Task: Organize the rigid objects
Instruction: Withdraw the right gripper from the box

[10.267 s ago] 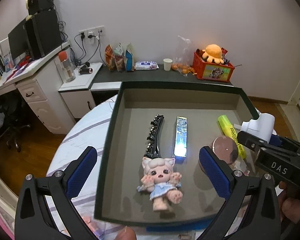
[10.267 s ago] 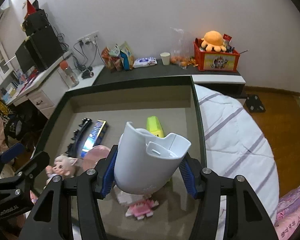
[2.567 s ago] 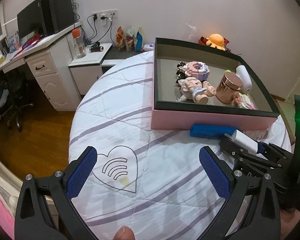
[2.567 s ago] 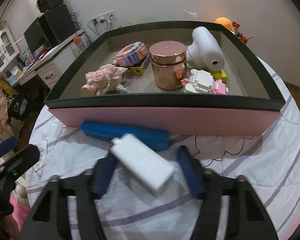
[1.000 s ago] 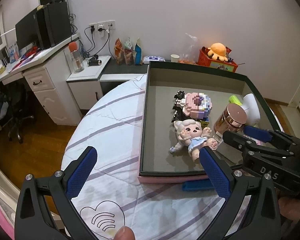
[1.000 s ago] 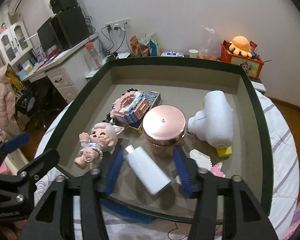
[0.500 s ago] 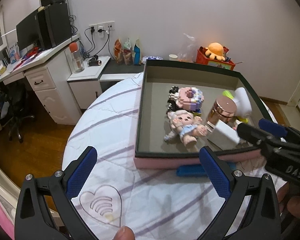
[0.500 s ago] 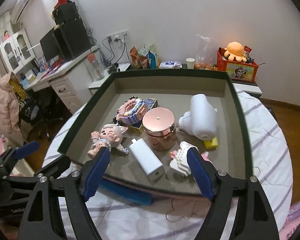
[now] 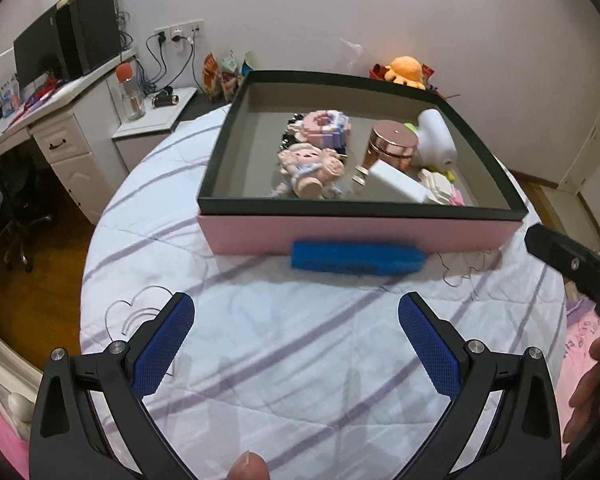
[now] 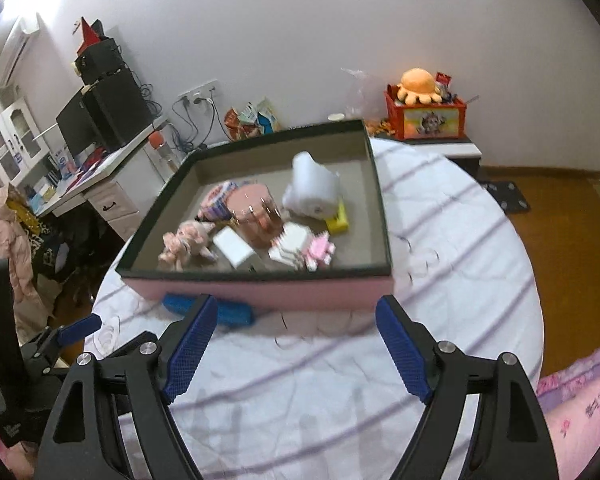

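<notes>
My left gripper (image 9: 296,350) spread wide, holding nothing, above striped bedspread (image 9: 300,360). My right gripper (image 10: 292,350) also spread wide, nothing between pads. Pink box (image 9: 360,234) with dark rim sits on bedspread ahead. Inside box: doll (image 9: 310,166), white block (image 9: 396,184), rose-gold jar (image 9: 390,146), white rounded object (image 9: 436,140), pastel brick toy (image 9: 326,128), pink-white brick figure (image 10: 304,248). Blue bar (image 9: 356,258) lies outside, touching box's near wall.

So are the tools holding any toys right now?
No, nothing is held. The left tool and the right tool are both open and empty above the bedcover, short of the pink box.
</notes>
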### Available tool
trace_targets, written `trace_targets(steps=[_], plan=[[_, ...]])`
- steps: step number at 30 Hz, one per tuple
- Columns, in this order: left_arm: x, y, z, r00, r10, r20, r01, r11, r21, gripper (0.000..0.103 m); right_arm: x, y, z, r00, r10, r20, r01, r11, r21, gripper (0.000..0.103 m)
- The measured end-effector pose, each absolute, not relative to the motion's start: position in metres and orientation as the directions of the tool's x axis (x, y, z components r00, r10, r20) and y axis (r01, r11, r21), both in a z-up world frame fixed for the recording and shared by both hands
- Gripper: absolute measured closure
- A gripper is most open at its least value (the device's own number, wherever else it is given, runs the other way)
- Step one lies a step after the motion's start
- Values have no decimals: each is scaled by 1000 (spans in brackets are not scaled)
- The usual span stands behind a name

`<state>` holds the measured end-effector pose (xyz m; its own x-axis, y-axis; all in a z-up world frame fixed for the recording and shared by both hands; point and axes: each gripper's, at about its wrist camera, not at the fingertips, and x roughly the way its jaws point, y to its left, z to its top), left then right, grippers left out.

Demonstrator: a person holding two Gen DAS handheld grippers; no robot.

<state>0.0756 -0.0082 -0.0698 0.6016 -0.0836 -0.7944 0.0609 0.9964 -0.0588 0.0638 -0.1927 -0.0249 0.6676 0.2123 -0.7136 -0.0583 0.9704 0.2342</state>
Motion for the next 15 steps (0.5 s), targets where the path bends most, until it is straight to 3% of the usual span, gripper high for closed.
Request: trace_targets(steps=[15], plan=[[82, -24, -72, 595, -90, -798, 48, 996, -76, 0, 51, -196, -33, 657, 233, -717, -78, 967, 242, 20]])
